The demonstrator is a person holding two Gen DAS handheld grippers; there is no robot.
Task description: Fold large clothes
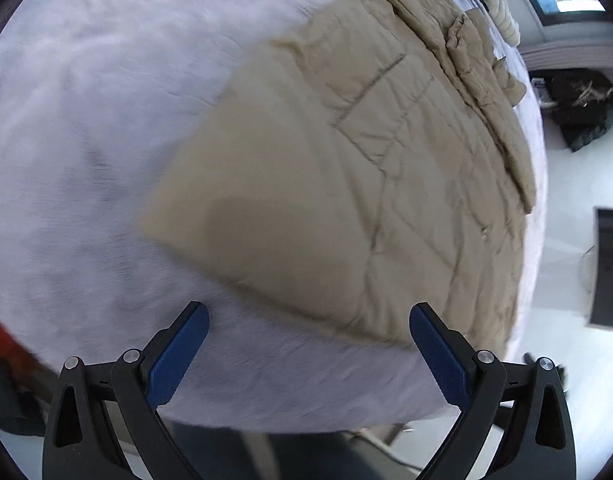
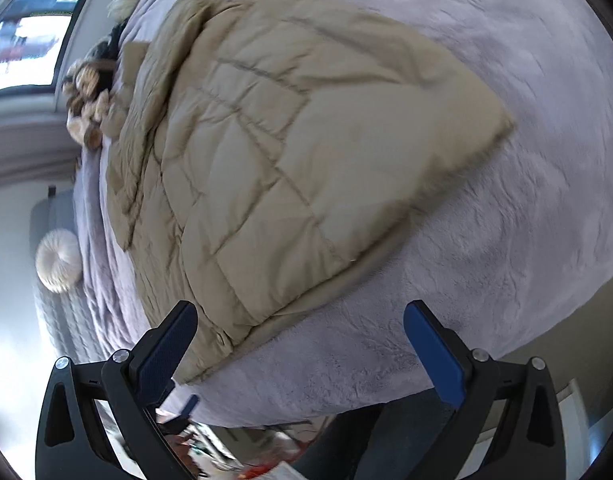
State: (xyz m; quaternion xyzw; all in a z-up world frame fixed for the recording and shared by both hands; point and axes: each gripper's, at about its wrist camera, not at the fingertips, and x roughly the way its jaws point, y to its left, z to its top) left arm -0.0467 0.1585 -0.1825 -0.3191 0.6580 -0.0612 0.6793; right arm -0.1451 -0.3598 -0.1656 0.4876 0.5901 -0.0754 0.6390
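Observation:
A beige quilted puffer jacket [image 1: 346, 168] lies folded flat on a bed with a pale lilac fleece cover [image 1: 86, 120]. In the right wrist view the same jacket [image 2: 274, 152] fills the middle, with its hem edge nearest the camera. My left gripper [image 1: 308, 316] hovers above the bed's near edge, open, with nothing between its blue pads. My right gripper [image 2: 300, 314] is also open and empty, and its left finger [image 2: 168, 352] overlaps the jacket's near corner in the image. Both views are motion-blurred.
Soft toys [image 2: 86, 96] lie at the far end of the bed. A round cream cushion [image 2: 60, 254] sits by the bed's side. Dark clutter [image 1: 578, 108] and a dark panel [image 1: 610, 268] are on the white floor. Windows [image 2: 22, 40] are beyond.

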